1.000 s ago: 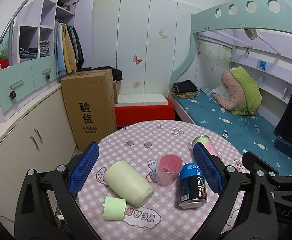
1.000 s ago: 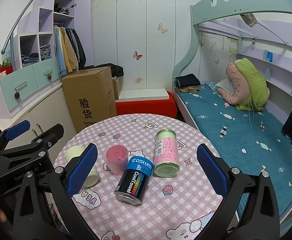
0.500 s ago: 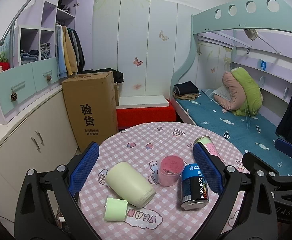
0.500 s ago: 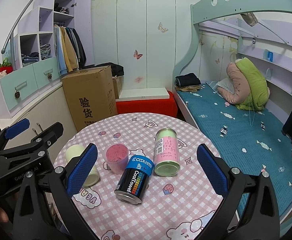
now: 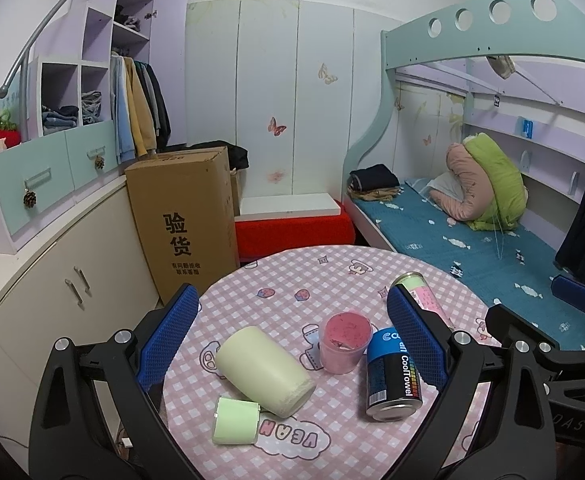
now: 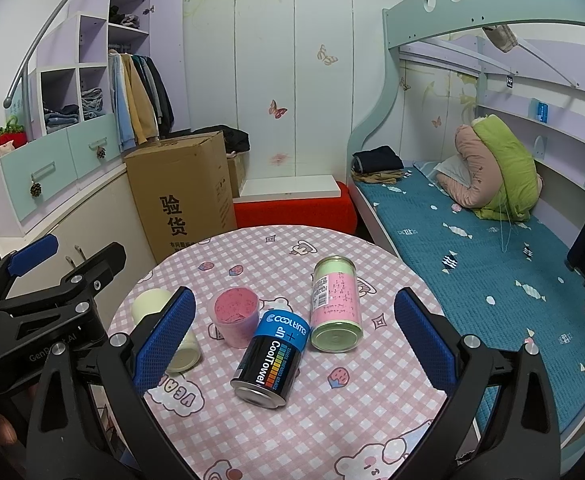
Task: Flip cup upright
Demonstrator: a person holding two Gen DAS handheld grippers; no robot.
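Note:
A pale cream-green cup (image 5: pixel 264 372) lies on its side on the round pink checked table (image 5: pixel 292 280); it also shows in the right wrist view (image 6: pixel 152 302), partly hidden by a finger. A small green cap (image 5: pixel 235 421) lies by its end. A pink cup (image 5: pixel 345 342) stands bottom-up beside it, also in the right wrist view (image 6: pixel 236 316). My left gripper (image 5: pixel 292 340) is open above the cups, holding nothing. My right gripper (image 6: pixel 290 330) is open above the cans, holding nothing.
A black and blue CoolTowel can (image 6: pixel 270 358) and a pink and green can (image 6: pixel 335 304) lie on their sides on the table. A cardboard box (image 5: pixel 184 216) and cabinets stand to the left, a bunk bed (image 5: pixel 472 220) to the right.
Both grippers have drifted slightly; the objects on the table have not moved and both grippers stay open.

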